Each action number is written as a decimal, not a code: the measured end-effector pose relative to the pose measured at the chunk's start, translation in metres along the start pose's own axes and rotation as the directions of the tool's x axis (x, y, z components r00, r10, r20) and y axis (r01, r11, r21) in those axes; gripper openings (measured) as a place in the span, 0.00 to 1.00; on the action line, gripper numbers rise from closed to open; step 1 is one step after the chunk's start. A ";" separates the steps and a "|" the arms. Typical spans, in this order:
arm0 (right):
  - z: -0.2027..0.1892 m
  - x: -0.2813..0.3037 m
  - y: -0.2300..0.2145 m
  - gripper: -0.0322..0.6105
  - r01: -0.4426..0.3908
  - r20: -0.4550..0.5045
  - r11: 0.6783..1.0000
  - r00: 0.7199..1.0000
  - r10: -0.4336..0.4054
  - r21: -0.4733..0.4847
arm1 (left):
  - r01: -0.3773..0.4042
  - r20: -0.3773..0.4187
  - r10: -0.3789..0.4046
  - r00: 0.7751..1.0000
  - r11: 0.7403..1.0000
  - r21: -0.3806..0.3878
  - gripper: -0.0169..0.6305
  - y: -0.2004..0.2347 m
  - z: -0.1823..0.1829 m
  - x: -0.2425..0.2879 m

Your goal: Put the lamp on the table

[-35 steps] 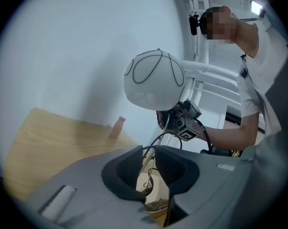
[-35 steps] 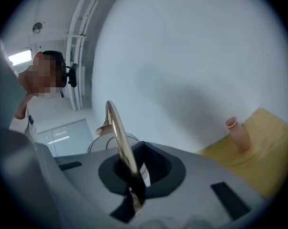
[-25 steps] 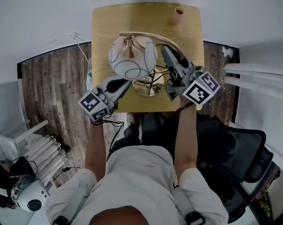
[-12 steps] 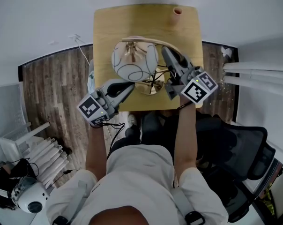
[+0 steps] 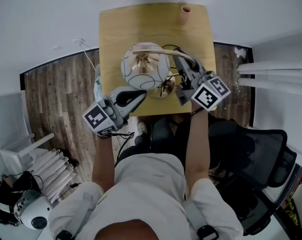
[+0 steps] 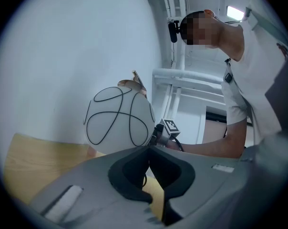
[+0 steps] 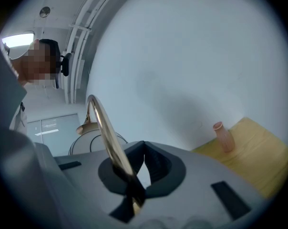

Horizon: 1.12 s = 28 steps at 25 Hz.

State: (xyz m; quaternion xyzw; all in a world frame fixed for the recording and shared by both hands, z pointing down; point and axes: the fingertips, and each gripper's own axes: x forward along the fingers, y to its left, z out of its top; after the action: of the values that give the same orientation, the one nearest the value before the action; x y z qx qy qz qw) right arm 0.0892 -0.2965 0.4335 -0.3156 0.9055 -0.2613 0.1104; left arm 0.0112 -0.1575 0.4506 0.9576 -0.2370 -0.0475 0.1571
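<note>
The lamp has a white globe shade (image 5: 145,66) with black loops, a curved gold stem (image 5: 163,49) and a gold base (image 5: 161,89). It stands over the near half of the wooden table (image 5: 111,29); I cannot tell if the base rests on it. My right gripper (image 5: 181,59) is shut on the stem, which runs between its jaws in the right gripper view as the gold stem (image 7: 103,128) at the right gripper (image 7: 141,151). My left gripper (image 5: 141,94) is shut and empty just below the shade. In the left gripper view the shade (image 6: 118,120) rises beyond the left gripper (image 6: 149,149).
A small pink vase (image 5: 185,9) stands at the table's far edge, also seen as the vase (image 7: 223,136). A black lamp cord (image 5: 167,83) trails by the base. A black office chair (image 5: 251,149) is at the right and a white radiator (image 5: 41,159) at the lower left.
My left gripper has risen a little and now sits just clear of the shade's lower edge. The lamp and the right gripper have barely shifted.
</note>
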 end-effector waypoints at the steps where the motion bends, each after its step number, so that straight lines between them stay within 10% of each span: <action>1: 0.000 -0.001 0.000 0.05 0.006 0.002 1.000 1.000 -0.006 -0.002 | 0.001 -0.001 -0.001 1.000 1.000 -0.004 0.03 -0.001 0.000 0.000; 28: -0.018 -0.030 0.017 0.07 0.033 0.036 0.996 0.999 -0.030 -0.085 | 0.047 -0.024 -0.048 0.999 0.998 -0.042 0.03 -0.044 -0.018 -0.004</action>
State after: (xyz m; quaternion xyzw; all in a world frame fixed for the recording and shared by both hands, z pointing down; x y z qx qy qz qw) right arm 0.0971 -0.2586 0.4403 -0.3389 0.9087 -0.2184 0.1082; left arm 0.0303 -0.1141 0.4531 0.9600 -0.2110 -0.0440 0.1787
